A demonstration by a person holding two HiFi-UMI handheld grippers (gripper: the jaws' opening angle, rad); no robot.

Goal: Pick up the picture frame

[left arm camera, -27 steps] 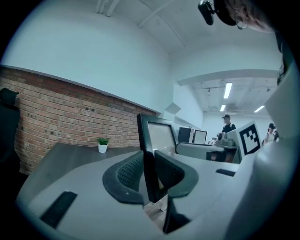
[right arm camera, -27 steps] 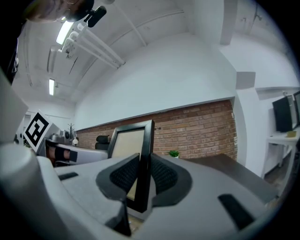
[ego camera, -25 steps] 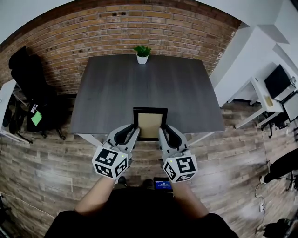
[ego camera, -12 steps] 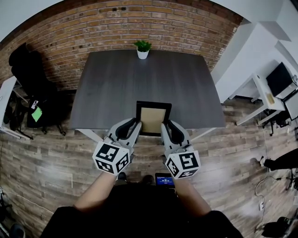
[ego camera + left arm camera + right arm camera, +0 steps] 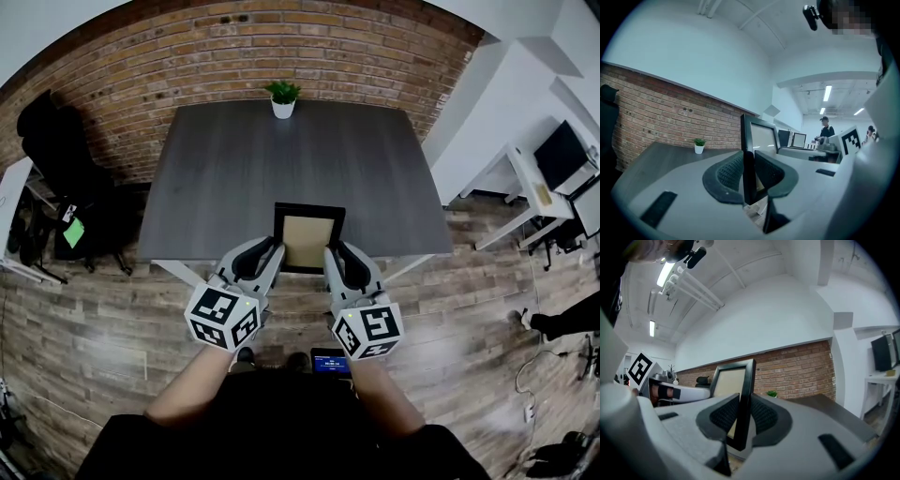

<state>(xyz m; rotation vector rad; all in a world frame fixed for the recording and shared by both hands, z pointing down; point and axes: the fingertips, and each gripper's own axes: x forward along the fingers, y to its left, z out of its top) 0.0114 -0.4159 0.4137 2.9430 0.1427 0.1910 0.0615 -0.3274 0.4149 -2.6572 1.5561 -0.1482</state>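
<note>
Looking down from the head view, the picture frame (image 5: pixel 308 238) lies face up over the near edge of the table (image 5: pixel 225 178), its side rails running from 6 to 12 o'clock toward the potted plant (image 5: pixel 282 97) at the far end. The left gripper (image 5: pixel 274 253) has its 9 o'clock rail and the right gripper (image 5: pixel 329 255) its 3 o'clock rail, so both hands are equally near, with the frame square between them. In the left gripper view the jaws are closed narrowly on the black rail of the frame (image 5: pixel 759 138), a ribbed pad pressed on each face, and the frame runs away from the left gripper (image 5: pixel 749 171) toward 12 o'clock. The right gripper view mirrors this: the right gripper (image 5: pixel 742 416) is clamped on the opposite rail, and the frame (image 5: pixel 730 383) rises to 12 o'clock. Lifting likely depends on both hands rising together; whether the frame already clears the tabletop I cannot tell.
</note>
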